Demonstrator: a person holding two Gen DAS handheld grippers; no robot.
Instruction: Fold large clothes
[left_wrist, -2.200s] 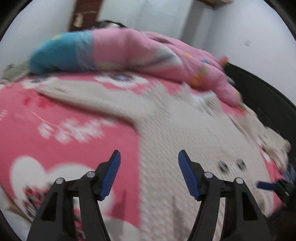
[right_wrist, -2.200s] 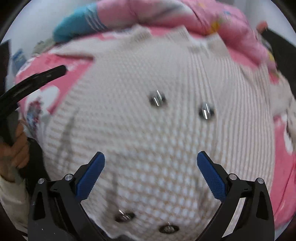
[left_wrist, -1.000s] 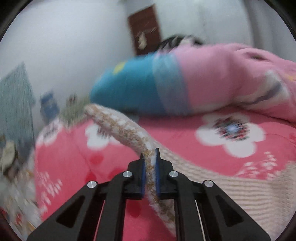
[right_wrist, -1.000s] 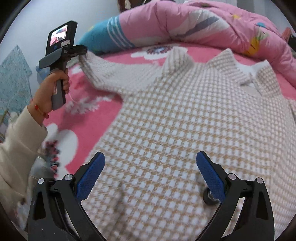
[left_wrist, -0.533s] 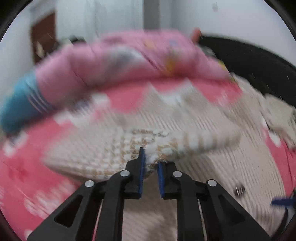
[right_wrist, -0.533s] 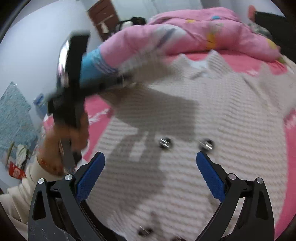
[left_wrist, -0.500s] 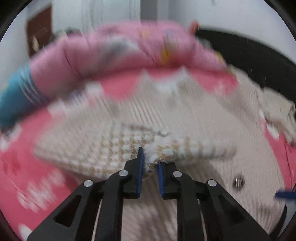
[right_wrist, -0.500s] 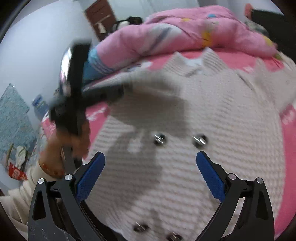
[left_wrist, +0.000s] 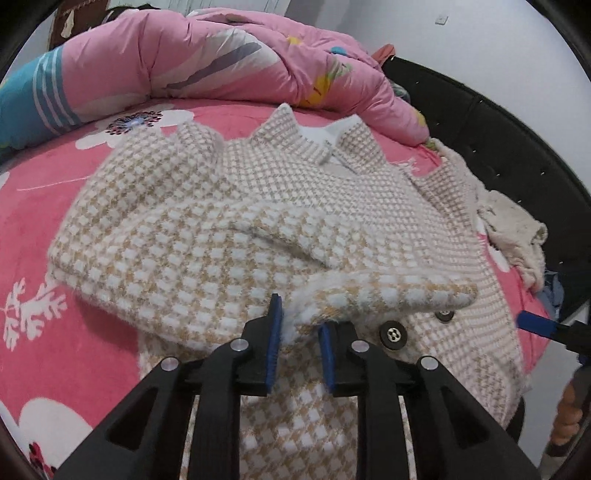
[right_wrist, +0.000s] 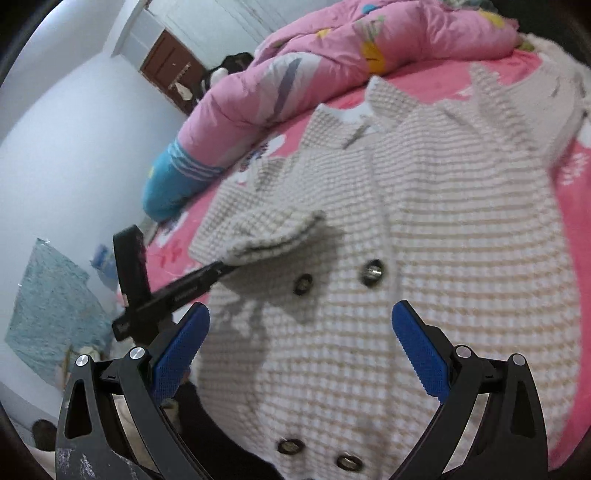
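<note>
Cream-and-tan houndstooth coat (left_wrist: 229, 236), laid front-up on my pink bed (left_wrist: 44, 192). Left claw (left_wrist: 297, 328) clamped on the sleeve cuff (left_wrist: 373, 299), sleeve crossed over the chest; right claw (right_wrist: 301, 343) spread apart, holding nothing. First fold nearly done; other sleeve and body folds remain, I judge.

Cream-and-tan houndstooth coat (left_wrist: 229, 206) lying front up and spread flat, its pointed collar (left_wrist: 314, 144) at the far end. The left sleeve (left_wrist: 207, 254) is folded inward across the chest, its cuff (left_wrist: 384, 295) raised just above the front near the upper pair of dark round buttons (right_wrist: 334, 278). A second button pair (right_wrist: 317, 454) sits near the hem.
</note>
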